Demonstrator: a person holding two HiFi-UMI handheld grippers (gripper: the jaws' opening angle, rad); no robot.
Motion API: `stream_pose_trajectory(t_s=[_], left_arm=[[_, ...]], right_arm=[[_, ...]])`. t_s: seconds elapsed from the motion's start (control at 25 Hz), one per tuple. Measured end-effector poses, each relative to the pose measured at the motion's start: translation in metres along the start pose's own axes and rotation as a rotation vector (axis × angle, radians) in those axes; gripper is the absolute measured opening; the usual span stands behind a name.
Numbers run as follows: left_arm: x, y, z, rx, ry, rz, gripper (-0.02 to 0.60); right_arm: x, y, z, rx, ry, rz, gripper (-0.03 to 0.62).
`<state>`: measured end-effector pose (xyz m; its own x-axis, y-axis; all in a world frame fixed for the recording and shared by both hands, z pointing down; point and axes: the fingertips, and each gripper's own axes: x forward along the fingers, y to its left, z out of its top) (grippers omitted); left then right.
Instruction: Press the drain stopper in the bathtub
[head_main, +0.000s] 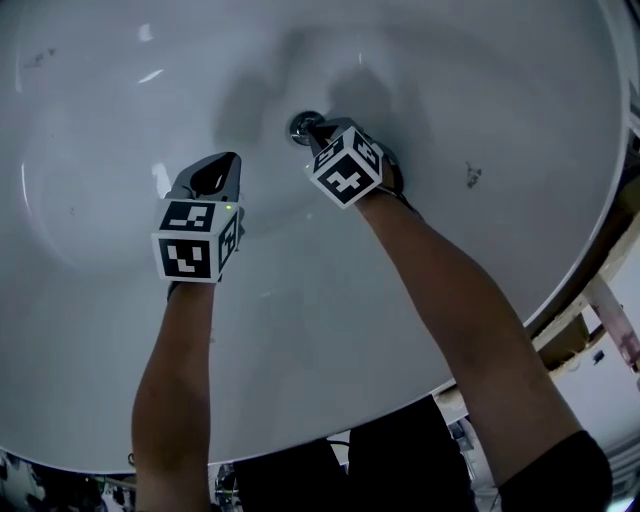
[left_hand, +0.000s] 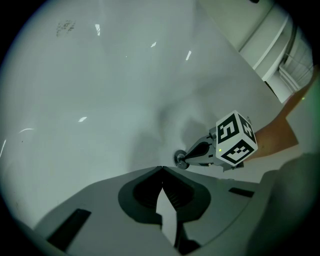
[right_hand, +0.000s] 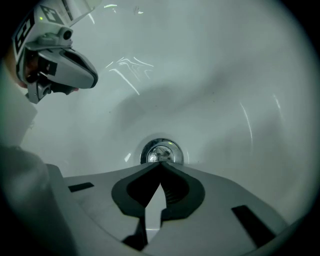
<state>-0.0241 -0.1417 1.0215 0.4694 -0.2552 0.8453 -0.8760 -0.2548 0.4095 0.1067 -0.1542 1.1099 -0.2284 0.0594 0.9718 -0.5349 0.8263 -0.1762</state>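
Observation:
A round chrome drain stopper (head_main: 303, 125) sits at the bottom of the white bathtub (head_main: 450, 90). My right gripper (head_main: 318, 133) is shut with nothing in it, and its closed tips rest at the stopper (right_hand: 161, 152). In the right gripper view the right gripper (right_hand: 161, 163) meets the near rim of the stopper. My left gripper (head_main: 222, 163) hovers a little to the left over the bare tub floor, shut and empty. The left gripper view shows the left gripper (left_hand: 161, 169) with jaws touching, and the right gripper (left_hand: 189, 156) at the stopper (left_hand: 180, 160).
The tub's curved rim (head_main: 560, 300) runs along the right and near side. A small dark mark (head_main: 472, 176) lies on the tub floor right of the drain. Beyond the rim are wooden framing (head_main: 600, 310) and clutter.

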Motion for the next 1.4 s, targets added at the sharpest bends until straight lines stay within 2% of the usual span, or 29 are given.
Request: stream_pose_trajectory(t_s=[0.2,0.36,0.6,0.76,0.96,1.04,1.16,1.32,1.4], left_arm=[[0.0,0.004,-0.003,-0.002,-0.007,-0.001,0.011],[0.0,0.003,-0.005,0.008,-0.003,-0.004,0.011],[-0.013,-0.007,-0.002,0.039,-0.009,0.003,0.011],[-0.044,-0.017,0.007,0.067,-0.008,0.014,0.011],[-0.129,-0.047,0.029,0.04,-0.028,0.005,0.011],[-0.173,-0.063,0.054,0.031,-0.081,0.007,0.011],[-0.246,-0.093,0.086,0.037,-0.16,0.006,0.011],[-0.339,-0.134,0.112,0.047,-0.214,-0.008,0.011],[-0.383,-0.151,0.121,0.082,-0.236,-0.013,0.011]], right_arm=[[0.001,-0.003,0.008,0.0,0.113,-0.044,0.02],[0.002,-0.004,0.009,-0.025,0.144,-0.052,0.02],[-0.004,-0.002,0.004,0.115,0.079,0.003,0.018],[-0.039,-0.006,0.004,0.111,-0.009,-0.048,0.014],[-0.133,0.027,0.009,0.191,-0.066,-0.005,0.014],[-0.182,0.042,0.022,0.208,-0.106,0.014,0.014],[-0.256,0.077,0.034,0.174,-0.128,0.032,0.014],[-0.337,0.125,0.018,0.138,-0.067,-0.006,0.014],[-0.38,0.142,0.022,0.18,-0.114,-0.049,0.015]])
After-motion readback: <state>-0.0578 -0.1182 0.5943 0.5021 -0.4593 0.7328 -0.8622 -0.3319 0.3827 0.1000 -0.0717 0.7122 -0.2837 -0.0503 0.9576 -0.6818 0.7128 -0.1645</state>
